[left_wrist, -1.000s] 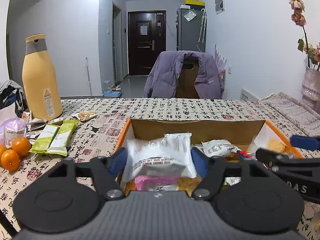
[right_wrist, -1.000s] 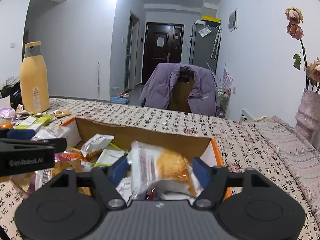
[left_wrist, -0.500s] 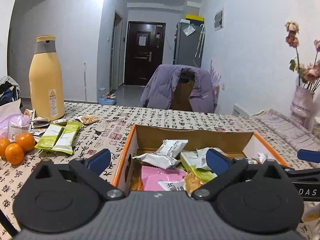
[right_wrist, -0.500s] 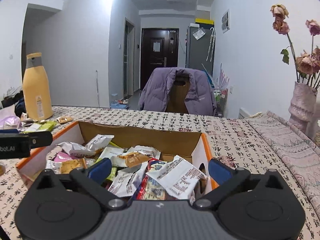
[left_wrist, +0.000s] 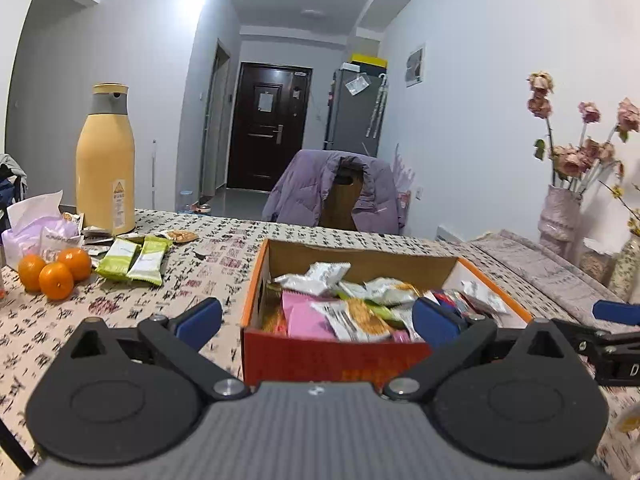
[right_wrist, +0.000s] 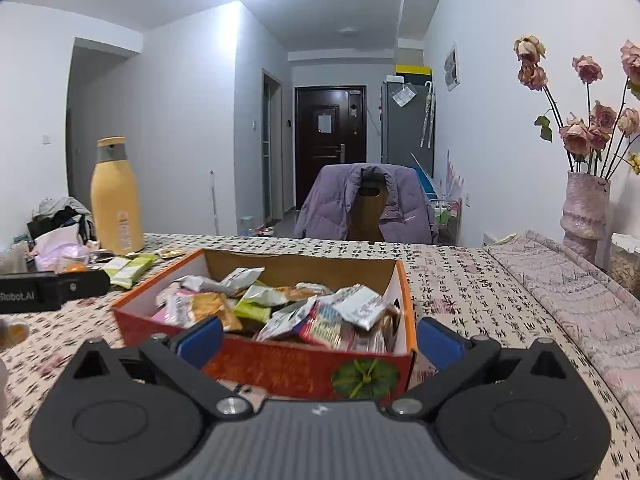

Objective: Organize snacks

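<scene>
Gaping wide, both grippers' fingers (left_wrist: 200, 320) (right_wrist: 438, 340) hold nothing near snack box (right_wrist: 280, 364).

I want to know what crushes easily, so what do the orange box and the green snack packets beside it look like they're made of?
Orange box: apparently cardboard, with plain brown inner walls, printed matte outside and a slightly ragged top edge. Green snack packets: seemingly thin plastic film, with flat crimped ends and a slight sheen.

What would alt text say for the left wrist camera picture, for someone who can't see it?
An open left gripper hovers empty before an orange cardboard box heaped with snack packets. To its left on the patterned tablecloth lie two green bars, three oranges and a yellow flask.
</scene>
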A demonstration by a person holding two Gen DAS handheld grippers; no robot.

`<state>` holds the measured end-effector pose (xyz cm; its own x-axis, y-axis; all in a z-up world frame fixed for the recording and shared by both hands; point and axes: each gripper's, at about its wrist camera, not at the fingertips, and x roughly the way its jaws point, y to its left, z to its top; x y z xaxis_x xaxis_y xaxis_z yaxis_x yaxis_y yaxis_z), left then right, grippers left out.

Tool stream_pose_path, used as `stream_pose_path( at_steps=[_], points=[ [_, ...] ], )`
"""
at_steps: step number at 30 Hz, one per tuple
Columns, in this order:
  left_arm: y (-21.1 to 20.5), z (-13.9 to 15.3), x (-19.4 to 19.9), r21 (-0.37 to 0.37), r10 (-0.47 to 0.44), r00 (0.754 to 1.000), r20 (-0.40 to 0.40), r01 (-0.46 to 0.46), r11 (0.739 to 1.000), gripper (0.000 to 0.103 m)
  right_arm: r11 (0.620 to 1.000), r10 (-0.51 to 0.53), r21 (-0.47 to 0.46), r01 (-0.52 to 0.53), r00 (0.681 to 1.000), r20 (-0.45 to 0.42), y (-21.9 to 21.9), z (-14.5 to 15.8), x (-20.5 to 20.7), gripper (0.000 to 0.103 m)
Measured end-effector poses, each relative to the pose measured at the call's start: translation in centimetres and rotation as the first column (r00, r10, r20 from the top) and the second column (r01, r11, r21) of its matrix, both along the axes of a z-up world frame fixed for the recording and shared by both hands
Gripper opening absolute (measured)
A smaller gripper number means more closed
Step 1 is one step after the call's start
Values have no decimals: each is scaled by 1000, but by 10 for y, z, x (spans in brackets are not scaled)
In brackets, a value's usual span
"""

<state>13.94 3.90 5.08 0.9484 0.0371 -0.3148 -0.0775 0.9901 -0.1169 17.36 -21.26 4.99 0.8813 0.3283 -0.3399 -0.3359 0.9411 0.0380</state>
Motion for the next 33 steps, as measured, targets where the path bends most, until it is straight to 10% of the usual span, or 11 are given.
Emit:
stream_pose_path(
  at_steps=[15,33],
  points=[
    [-5,-28,-80,21,-55,998,-35,55,998,103,999,37,25,-35,997,-64,-13,-29,-72,103],
    [-24,-55,-88,35,-87,991,-105,92,995,103,999,37,11,-36,989,-140,-11,-53,-84,103]
  ],
)
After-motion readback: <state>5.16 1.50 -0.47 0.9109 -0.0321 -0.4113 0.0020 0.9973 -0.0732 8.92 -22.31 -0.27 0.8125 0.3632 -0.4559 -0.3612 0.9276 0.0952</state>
